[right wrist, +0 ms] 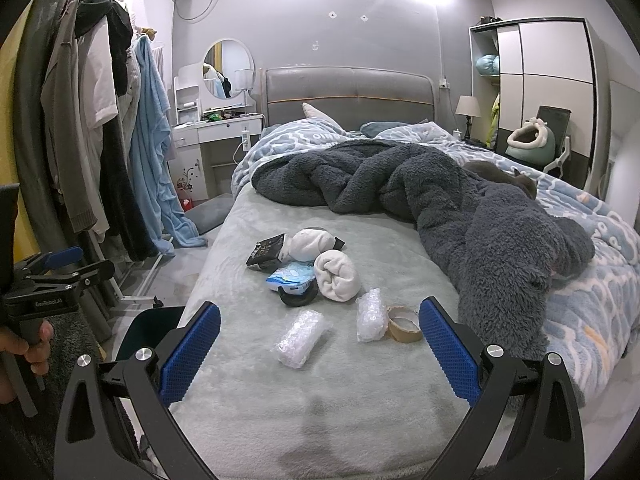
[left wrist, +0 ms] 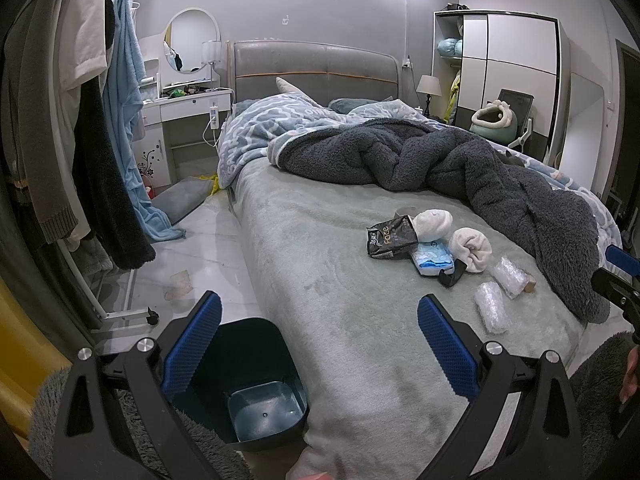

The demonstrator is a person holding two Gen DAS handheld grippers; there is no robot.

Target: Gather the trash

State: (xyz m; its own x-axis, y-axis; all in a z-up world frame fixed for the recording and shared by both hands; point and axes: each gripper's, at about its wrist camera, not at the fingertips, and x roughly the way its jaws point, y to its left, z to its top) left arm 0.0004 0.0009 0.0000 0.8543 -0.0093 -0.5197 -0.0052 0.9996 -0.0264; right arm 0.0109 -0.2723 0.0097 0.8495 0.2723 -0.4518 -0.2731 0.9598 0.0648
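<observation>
A dark blue bin [left wrist: 256, 384] stands on the floor at the bed's left foot corner; its rim shows in the right wrist view [right wrist: 148, 328]. On the grey-green bed sheet [right wrist: 320, 400] lie two bubble-wrap pieces [right wrist: 298, 338] [right wrist: 370, 314], a tape roll [right wrist: 404, 324], a black packet [right wrist: 266, 254], a blue-white tissue pack [right wrist: 292, 274], two rolled white socks [right wrist: 336, 276] and a black strap. These also show in the left wrist view: bubble wrap [left wrist: 492, 306], packet [left wrist: 390, 238]. My left gripper [left wrist: 320, 344] is open above the bin and bed edge. My right gripper [right wrist: 320, 352] is open and empty just short of the bubble wrap.
A dark grey fleece blanket [right wrist: 460, 200] and a blue patterned duvet [right wrist: 592, 260] cover the bed's far and right side. A grey cat [right wrist: 504, 176] lies on them. A clothes rack [right wrist: 112, 140] stands on the left. A dressing table [right wrist: 216, 128] and a wardrobe [right wrist: 552, 80] stand behind.
</observation>
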